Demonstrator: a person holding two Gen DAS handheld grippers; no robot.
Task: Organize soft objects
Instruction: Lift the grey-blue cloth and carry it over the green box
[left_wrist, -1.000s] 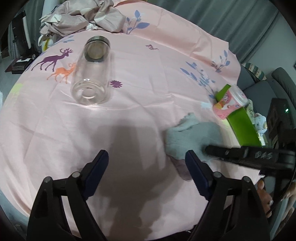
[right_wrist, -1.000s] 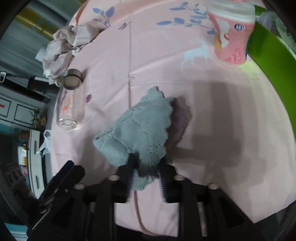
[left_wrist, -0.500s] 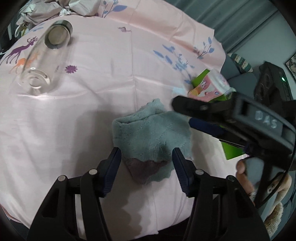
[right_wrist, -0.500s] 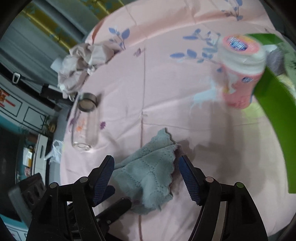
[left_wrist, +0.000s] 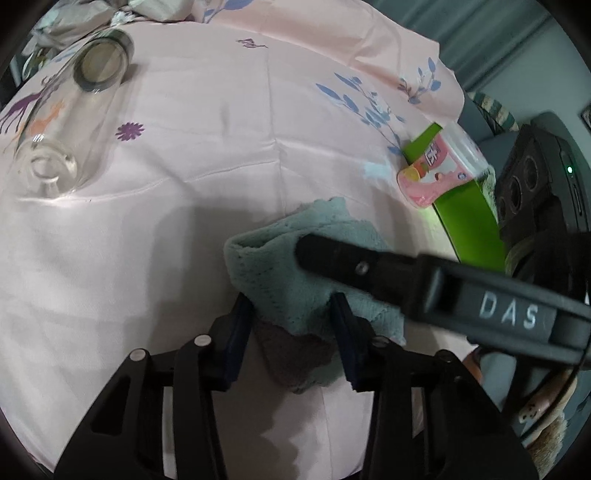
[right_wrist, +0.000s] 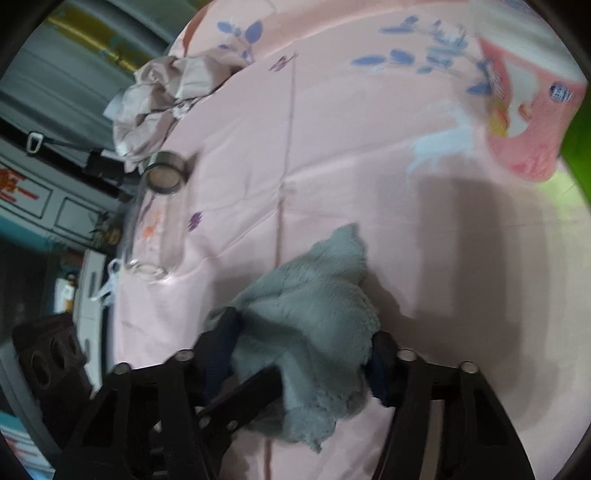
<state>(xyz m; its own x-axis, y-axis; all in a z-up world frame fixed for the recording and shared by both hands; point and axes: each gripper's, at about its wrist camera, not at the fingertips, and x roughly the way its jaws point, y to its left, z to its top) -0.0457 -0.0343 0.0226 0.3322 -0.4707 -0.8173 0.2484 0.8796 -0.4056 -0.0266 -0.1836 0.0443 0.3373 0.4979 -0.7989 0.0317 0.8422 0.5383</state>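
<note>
My left gripper (left_wrist: 295, 317) jaws closed on grey-green towel (left_wrist: 295, 280), my right gripper (right_wrist: 303, 354) jaws open, straddling towel on pink sheet (left_wrist: 221, 147).

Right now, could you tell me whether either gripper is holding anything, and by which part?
The left gripper pinches the grey-green cloth at its near folded edge; the right gripper straddles it, open.

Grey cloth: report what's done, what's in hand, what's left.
Done: little that shows; the grey cloth lies loosely folded, its edges uneven.
In hand: the left gripper straddles its near edge, and the right gripper straddles it too; neither is clearly clamped.
Left: tidying the fold, and the crumpled fabric sits untouched.
</note>
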